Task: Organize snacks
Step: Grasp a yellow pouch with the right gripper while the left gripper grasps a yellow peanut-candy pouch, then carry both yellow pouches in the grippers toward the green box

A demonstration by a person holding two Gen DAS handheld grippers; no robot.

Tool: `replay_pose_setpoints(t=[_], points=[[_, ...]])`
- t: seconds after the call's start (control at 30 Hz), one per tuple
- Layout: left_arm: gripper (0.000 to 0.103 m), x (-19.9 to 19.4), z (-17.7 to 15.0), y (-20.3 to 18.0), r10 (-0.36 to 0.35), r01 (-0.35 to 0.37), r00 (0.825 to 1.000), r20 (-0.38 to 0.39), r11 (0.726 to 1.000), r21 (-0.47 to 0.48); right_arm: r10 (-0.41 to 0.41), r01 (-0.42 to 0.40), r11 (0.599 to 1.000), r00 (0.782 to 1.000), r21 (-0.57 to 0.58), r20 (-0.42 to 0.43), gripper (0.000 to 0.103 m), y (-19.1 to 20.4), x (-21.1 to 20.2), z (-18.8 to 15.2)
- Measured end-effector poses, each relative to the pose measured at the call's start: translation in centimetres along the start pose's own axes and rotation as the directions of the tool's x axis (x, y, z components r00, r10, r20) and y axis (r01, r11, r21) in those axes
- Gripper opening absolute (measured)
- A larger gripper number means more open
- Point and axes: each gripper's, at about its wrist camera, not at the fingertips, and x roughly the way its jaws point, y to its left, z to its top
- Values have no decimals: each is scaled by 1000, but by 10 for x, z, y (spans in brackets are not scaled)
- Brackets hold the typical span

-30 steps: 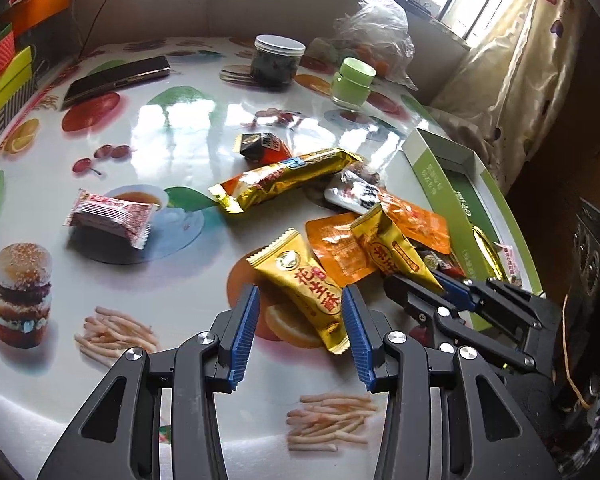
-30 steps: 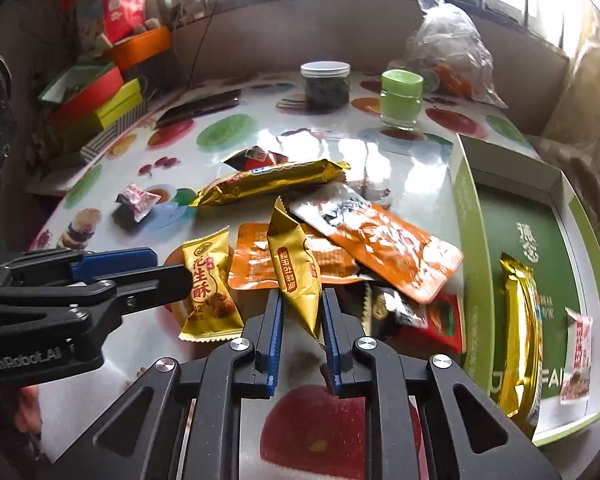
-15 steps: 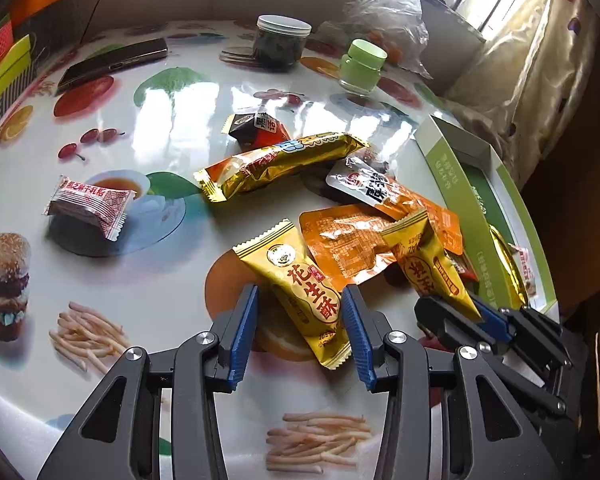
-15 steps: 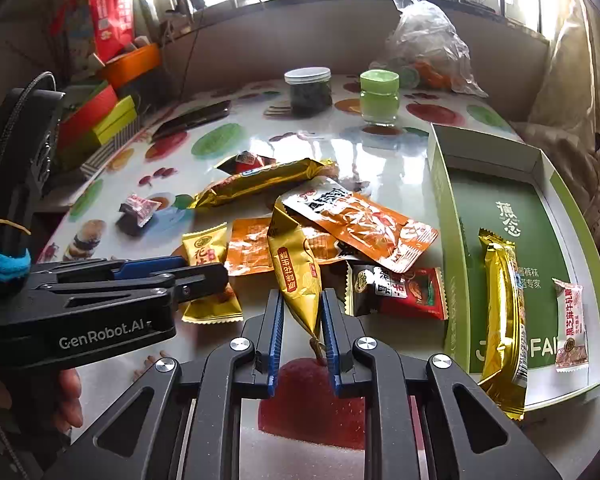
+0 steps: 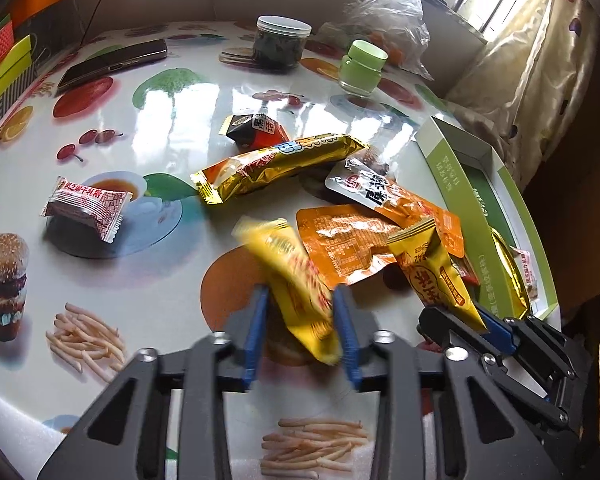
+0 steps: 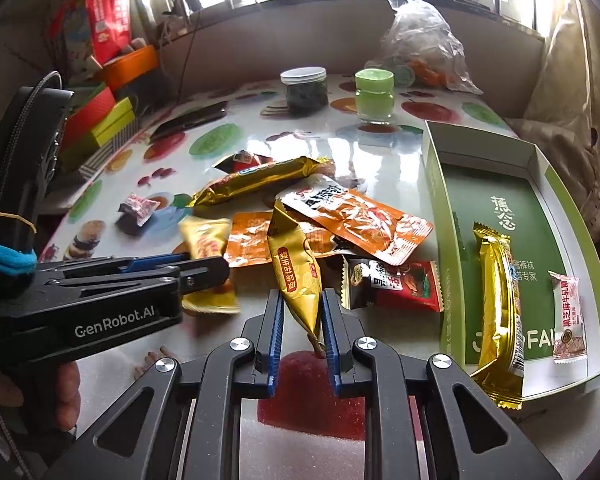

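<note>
Sunlight pours through the barred window onto a glossy table (image 5: 148, 120) printed with fruit, burgers and fries, and the snacks are scattered all across it. Landmark for everything is the green box (image 6: 496, 184), lying open at the table's right edge. Inside it already: a long gold bar (image 6: 498, 300) and a small pale wrapped sweet (image 6: 567, 316) beside it. Just left of the box, a heap: a black-and-red packet (image 6: 392, 286), a large orange pouch (image 6: 360, 216) with a second orange pouch (image 5: 348, 248) under it, a long gold wrapper (image 5: 276, 164), and a small dark wedge packet (image 5: 256, 130) behind that. Well left of the box, alone, sits a white-and-red packet (image 5: 86, 208).

The right gripper (image 6: 300, 316) has its blue pads pinched on a gold sachet (image 6: 296, 268), which stands upright above the table, just left of the box's near corner. The left gripper (image 5: 300, 328), farther left of the box, is closing its jaws around a yellow peanut-crisp packet (image 5: 296, 280), which sits between the pads, blurred and tilted up off the table; the pads look pressed on its sides.

Beyond the box stand a green-lidded jar (image 6: 374, 96), a white-lidded dark jar (image 6: 304, 90), a clear plastic bag (image 6: 420, 40) and a phone (image 5: 114, 62).
</note>
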Motion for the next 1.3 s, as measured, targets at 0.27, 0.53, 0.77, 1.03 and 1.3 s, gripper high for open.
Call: replay_pose_setpoints(t=[0.27,0.53,0.77,1.03,1.3], points=[[23,-4,-3,2,17,-17,1000,11,1000,6,0,0,1000,1000,0,0,18,1,-1,-1],[23,-16,-6,4,27,-28,999,38,1000,15,-2,2,1000,1000,0,12,18,5,-7,-1],[23,-33,-6,3,29,-31,996,80,999,27,-9,9,1000,999,0,37,18,9,-17,0],[23,-48,-7,-7,13,-21,993,115,998,63,-30,29,999,997,23,70,18,3,-29,2],[23,-54,-2,-29,-19,3,991,132,993,116,-73,66,995,992,69,107,18,-17,-46,6]])
